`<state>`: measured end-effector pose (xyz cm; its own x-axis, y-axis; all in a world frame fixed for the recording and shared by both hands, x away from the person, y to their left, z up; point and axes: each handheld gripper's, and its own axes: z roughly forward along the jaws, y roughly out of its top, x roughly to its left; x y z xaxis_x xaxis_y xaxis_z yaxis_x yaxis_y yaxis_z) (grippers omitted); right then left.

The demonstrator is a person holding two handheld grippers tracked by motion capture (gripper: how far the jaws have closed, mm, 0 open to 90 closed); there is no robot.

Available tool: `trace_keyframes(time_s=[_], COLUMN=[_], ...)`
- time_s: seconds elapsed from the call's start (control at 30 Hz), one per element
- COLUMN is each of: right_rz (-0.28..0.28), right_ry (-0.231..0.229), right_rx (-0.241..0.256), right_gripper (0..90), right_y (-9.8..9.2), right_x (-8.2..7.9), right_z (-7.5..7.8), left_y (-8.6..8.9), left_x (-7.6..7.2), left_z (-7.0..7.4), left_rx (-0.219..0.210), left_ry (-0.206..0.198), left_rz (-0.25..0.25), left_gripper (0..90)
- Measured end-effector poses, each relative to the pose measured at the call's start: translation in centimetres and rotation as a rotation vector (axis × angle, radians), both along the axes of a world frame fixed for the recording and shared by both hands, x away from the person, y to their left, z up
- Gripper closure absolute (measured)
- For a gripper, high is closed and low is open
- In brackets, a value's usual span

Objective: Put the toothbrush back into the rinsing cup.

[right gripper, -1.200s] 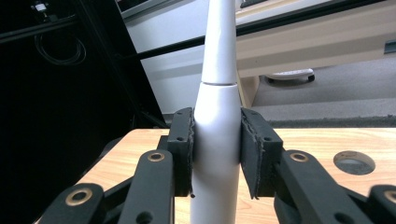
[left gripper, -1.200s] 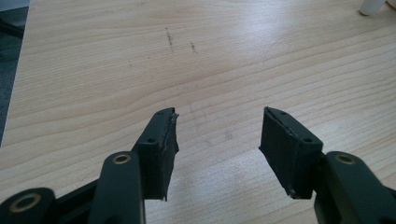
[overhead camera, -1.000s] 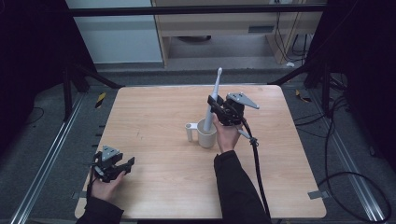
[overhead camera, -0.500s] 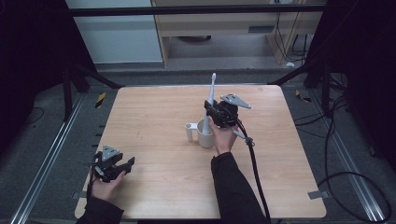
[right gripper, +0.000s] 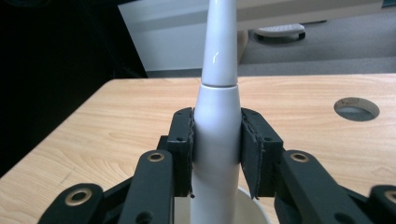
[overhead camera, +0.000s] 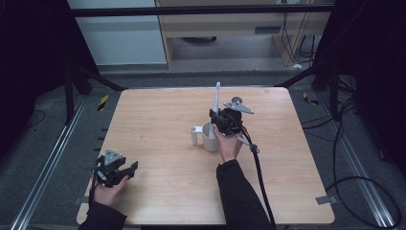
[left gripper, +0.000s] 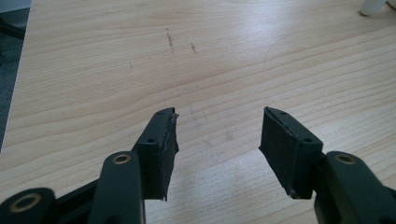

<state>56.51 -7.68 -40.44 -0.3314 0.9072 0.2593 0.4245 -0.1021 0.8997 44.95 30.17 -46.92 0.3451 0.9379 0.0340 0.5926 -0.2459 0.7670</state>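
Observation:
A white electric toothbrush point(overhead camera: 216, 103) point(right gripper: 216, 112) stands upright with its lower end inside a white mug point(overhead camera: 209, 137) point(right gripper: 247, 210) at the table's middle. My right gripper point(overhead camera: 220, 120) point(right gripper: 216, 149) is shut on the toothbrush handle, just above the mug's rim. The mug's handle point(overhead camera: 194, 135) points left. My left gripper point(overhead camera: 125, 170) point(left gripper: 217, 149) rests near the table's front left corner, jaws open with nothing between them, over bare wood.
The wooden table point(overhead camera: 158, 115) has a round cable hole point(right gripper: 356, 108) behind the mug. The right gripper's cable point(overhead camera: 258, 167) trails toward the front edge. Dark floor and metal rails surround the table.
The right gripper has lowered the toothbrush and brought it more upright into the mug. The left gripper has stayed where it was.

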Motion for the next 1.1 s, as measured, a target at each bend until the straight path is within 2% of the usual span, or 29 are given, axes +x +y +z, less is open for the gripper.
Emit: trace_keyframes(time_s=[0.3,0.47,0.8,0.97,1.1], right_rz=[-0.005,-0.005,-0.005,0.003,0.002], right_ry=[0.050,0.065,0.094,0.088,0.064], right_rx=[-0.025,-0.027,-0.068,-0.074,-0.086], right_gripper=[67.2,67.1,66.5,66.0,61.7], right_y=[-0.2,-0.4,-0.4,-0.4,-0.6], right_x=[0.1,0.1,0.2,0.1,-0.2], right_z=[-0.9,-1.4,-1.9,-1.8,-1.4], left_y=[-0.1,0.0,-0.1,-0.1,-0.1], left_x=[0.0,0.0,0.0,0.0,0.0], left_z=[0.0,0.0,0.0,0.0,0.0], left_rx=[0.003,0.002,0.005,0.003,0.004], left_ry=[-0.001,-0.002,-0.001,-0.004,-0.003], left_rz=[-0.002,0.000,-0.001,0.000,-0.001], left_gripper=[45.1,45.2,45.2,45.1,45.1])
